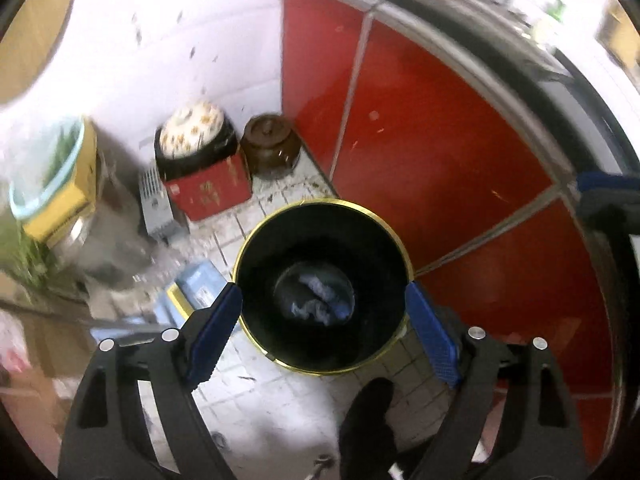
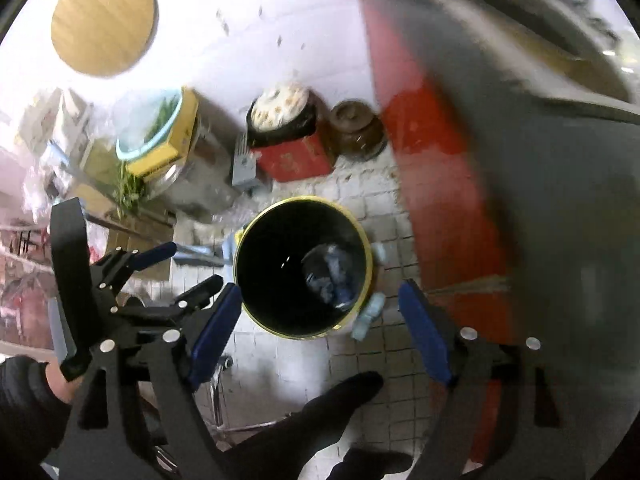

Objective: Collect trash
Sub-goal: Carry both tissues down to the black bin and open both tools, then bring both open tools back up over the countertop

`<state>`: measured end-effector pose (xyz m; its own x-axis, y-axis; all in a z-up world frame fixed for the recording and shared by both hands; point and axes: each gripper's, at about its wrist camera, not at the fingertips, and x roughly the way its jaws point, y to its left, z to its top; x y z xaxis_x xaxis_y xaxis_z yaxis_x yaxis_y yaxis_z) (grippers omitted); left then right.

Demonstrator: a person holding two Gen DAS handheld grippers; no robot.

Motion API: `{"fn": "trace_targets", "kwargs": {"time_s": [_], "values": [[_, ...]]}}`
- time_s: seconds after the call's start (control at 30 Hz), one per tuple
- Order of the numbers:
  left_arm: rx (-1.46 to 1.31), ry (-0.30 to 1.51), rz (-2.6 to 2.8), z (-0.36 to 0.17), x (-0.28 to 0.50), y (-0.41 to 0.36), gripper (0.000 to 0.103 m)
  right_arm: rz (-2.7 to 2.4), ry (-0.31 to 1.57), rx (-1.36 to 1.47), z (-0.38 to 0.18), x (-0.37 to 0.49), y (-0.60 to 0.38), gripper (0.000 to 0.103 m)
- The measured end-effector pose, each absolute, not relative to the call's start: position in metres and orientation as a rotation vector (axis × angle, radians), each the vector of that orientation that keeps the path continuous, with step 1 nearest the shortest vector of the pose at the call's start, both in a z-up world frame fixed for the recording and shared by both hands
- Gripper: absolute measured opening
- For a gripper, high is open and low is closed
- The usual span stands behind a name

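A black bin with a gold rim (image 1: 280, 344) (image 2: 256, 312) stands on the tiled floor. Crumpled pale blue and white trash (image 1: 318, 300) (image 2: 332, 276) lies at its bottom. My left gripper (image 1: 323, 287) hangs right above the bin's mouth, open, with nothing between its blue pads (image 1: 216, 332). Above the same bin my right gripper (image 2: 319, 289) is open and empty too. The right wrist view shows the left gripper (image 2: 188, 268) at the left, held by a hand (image 2: 56, 376). Pale blue scraps (image 2: 368, 316) lie on the floor against the bin's right side.
Red cabinet doors (image 1: 420, 120) under a dark counter edge (image 1: 520, 52) close the right side. In the corner sit a brown jar (image 1: 270, 144) and a red box (image 1: 208, 192) bearing a lidded pot. A yellow box (image 1: 60, 200) and clutter fill the left. A dark shoe (image 2: 340, 400) is near the bin.
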<state>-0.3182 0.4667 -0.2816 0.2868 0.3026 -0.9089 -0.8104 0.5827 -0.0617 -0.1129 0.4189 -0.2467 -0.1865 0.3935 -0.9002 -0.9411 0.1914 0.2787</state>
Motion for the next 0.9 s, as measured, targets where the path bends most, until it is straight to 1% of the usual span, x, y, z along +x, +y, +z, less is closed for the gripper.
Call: {"fn": "trace_targets", "kwargs": {"time_s": [0.13,0.23,0.37,0.43,0.6,0.7,0.8,0.9], "values": [[-0.475,1.015,0.724,-0.219,-0.275,0.428,0.087,1.255,1.122,-0.530,-0.189,-0.077,0.351,0.082],[-0.394,0.986,0.613,-0.170,-0.228,0.390,0.090,1.104,1.046,-0.427,-0.137,-0.038,0.270,0.085],[-0.276,0.953,0.383,-0.116,-0.145,0.320,0.091,0.871,0.988,-0.338,-0.094,0.001,0.166,0.086],[-0.230,0.952,0.270,-0.099,-0.108,0.284,0.091,0.740,0.974,-0.282,-0.076,0.018,0.101,0.086],[-0.098,0.948,-0.001,-0.063,-0.024,0.177,0.091,0.442,0.959,-0.139,-0.052,0.040,-0.048,0.086],[-0.063,0.956,-0.116,-0.054,0.007,0.117,0.091,0.297,0.959,-0.075,-0.044,0.043,-0.128,0.086],[-0.040,0.974,-0.184,-0.052,0.023,0.075,0.091,0.198,0.969,-0.028,-0.046,0.035,-0.187,0.086],[0.003,0.987,-0.227,-0.053,0.035,0.035,0.091,0.158,0.976,0.003,-0.052,0.028,-0.220,0.086]]}}
